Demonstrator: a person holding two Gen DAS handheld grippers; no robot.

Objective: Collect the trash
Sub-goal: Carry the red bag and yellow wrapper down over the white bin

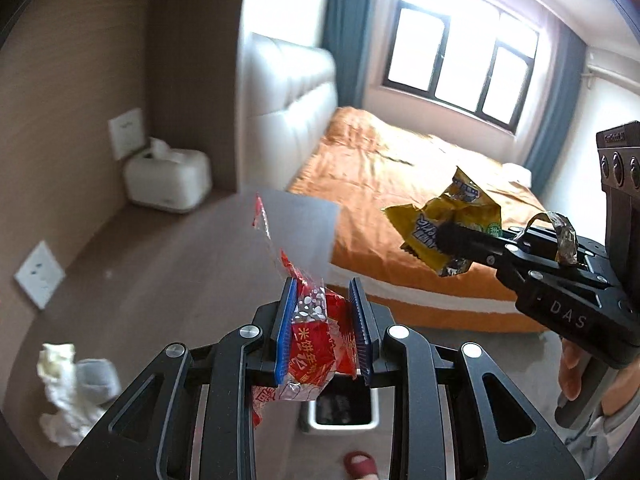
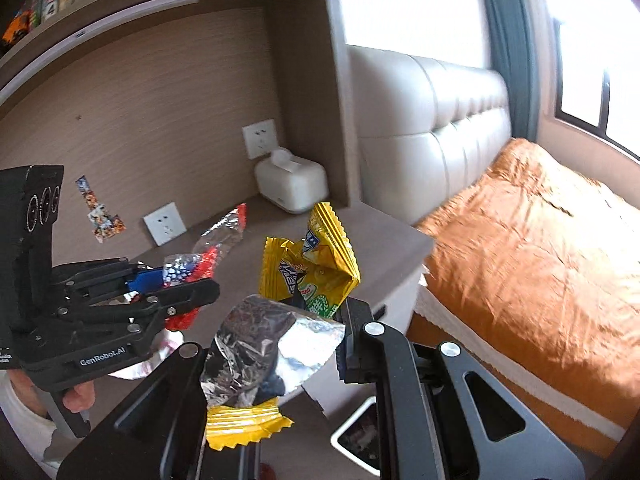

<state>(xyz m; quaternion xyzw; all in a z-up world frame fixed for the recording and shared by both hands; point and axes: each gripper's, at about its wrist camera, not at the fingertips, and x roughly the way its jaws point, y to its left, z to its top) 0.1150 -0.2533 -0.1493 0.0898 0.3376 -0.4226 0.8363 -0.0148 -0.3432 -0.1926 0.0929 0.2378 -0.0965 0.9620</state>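
- Now my left gripper (image 1: 322,330) is squeezed almost shut on a red wrapper (image 1: 316,340). Its blue pads press the wrapper from both sides.
- A see-through tail of that red wrapper sticks up past the pads.
- My right gripper (image 2: 316,322) is closed tight on a yellow wrapper (image 2: 310,270). The shiny silver inside of it folds back over my gripper.
- From the left camera, the right gripper is up and to the right, with the yellow wrapper hanging from its tip over the orange bed (image 1: 400,184).
- From the right camera, the left gripper is off to the left, with the red wrapper poking out of it.
- A white bin (image 1: 344,410) with a dark inside sits on the floor, just below my left gripper's pads. The right camera shows it low down, near my right gripper.
- A crumpled white tissue (image 1: 64,392) lies on the brown desk (image 1: 168,264), low and to the left of my left gripper.
- A white box (image 1: 168,178) stands far ahead in the desk's corner.
- A red slipper (image 1: 360,465) peeks in at the bottom.
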